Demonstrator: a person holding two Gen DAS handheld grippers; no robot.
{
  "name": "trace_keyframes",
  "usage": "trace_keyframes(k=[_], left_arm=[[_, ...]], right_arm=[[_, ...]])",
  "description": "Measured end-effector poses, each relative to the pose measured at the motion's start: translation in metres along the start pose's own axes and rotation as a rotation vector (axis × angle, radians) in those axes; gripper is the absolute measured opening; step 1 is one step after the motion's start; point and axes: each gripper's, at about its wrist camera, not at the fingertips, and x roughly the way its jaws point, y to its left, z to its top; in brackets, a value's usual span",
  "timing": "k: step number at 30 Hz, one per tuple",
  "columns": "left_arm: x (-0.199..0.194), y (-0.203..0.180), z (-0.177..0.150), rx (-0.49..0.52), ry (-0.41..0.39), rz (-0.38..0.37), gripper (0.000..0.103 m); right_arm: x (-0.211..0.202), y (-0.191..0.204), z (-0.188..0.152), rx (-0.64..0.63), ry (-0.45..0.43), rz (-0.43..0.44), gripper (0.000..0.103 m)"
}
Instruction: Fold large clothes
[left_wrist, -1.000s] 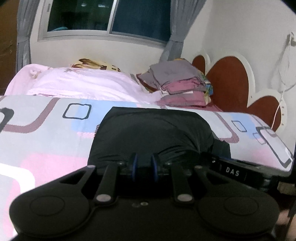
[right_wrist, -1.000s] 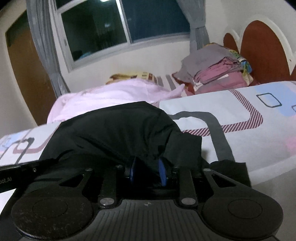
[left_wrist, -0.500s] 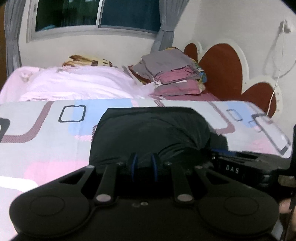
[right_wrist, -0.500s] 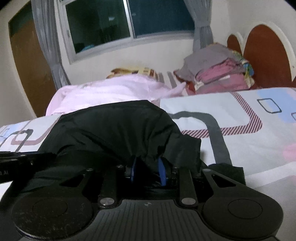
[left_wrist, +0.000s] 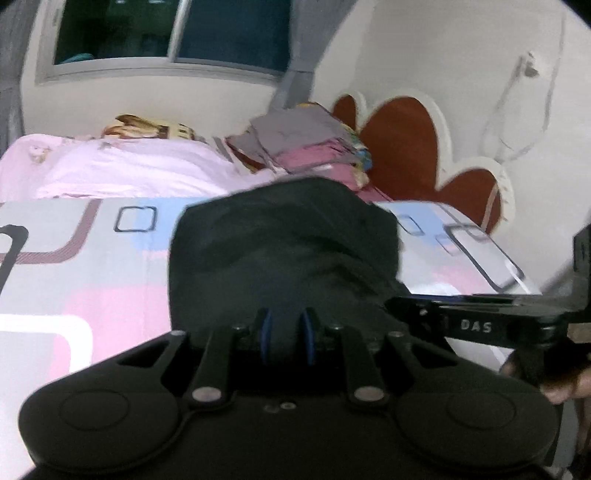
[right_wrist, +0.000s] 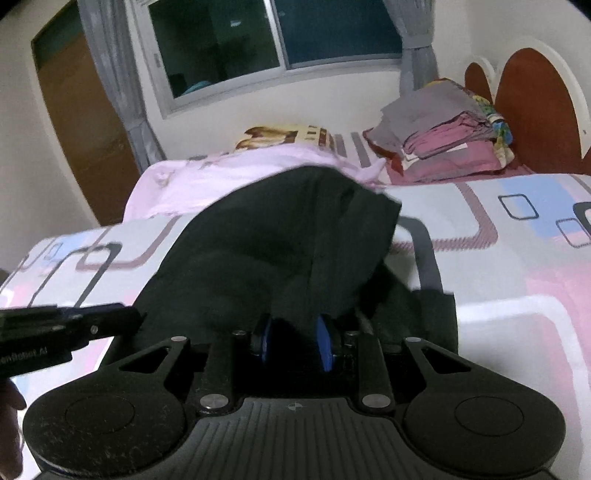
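We are holding the near edge of a black garment (left_wrist: 284, 240) in both grippers, and the step in hand looks like the fold itself: carrying that edge up and over toward the far side of the bed (left_wrist: 92, 280).

The left gripper (left_wrist: 287, 336) is pinching black cloth between its blue pads (left_wrist: 266, 334), the jaws nearly together with only the fabric between them. The right gripper (right_wrist: 294, 341) is gripping a thicker bunch of the same garment, its pads (right_wrist: 325, 343) standing a little further apart around the wad. The two grippers are working side by side, each showing at the edge of the other's view.

The garment is lying across the patterned bed, its far part resting on the cover and its near part rising to our grippers in a hump. Beyond the garment, a pink quilt (left_wrist: 122, 170) and a stack of folded clothes (left_wrist: 306, 147) are sitting toward the headboard (left_wrist: 406, 147).

We judge the next move is calling for both hands to be travelling together, level with each other, so the lifted edge is landing square on the far edge of the garment without dragging the layer beneath. Uneven hands would likely be skewing the fold.
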Motion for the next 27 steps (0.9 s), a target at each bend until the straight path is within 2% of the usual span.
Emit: trace_keyframes(k=[6,10,16,20,27], left_arm=[[0.006,-0.007,-0.017,0.032,0.042,0.028,0.018],[0.021,-0.021,-0.029,0.145,0.056,0.098,0.018],[0.035,-0.009,-0.03,0.062,0.067,0.085,0.017],[0.023,-0.015,-0.023,0.074,0.075,0.093,0.017],[-0.019,-0.033,-0.032,0.083,0.039,0.073,0.017]], right_arm=[[0.009,0.007,-0.034,0.003,0.096,-0.013,0.026],[0.021,0.005,-0.053,0.017,0.114,-0.023,0.025],[0.031,0.005,-0.06,0.037,0.107,-0.049,0.025],[0.018,0.004,-0.05,0.067,0.137,-0.044,0.026],[-0.031,0.013,-0.056,0.049,0.101,-0.058,0.026]])
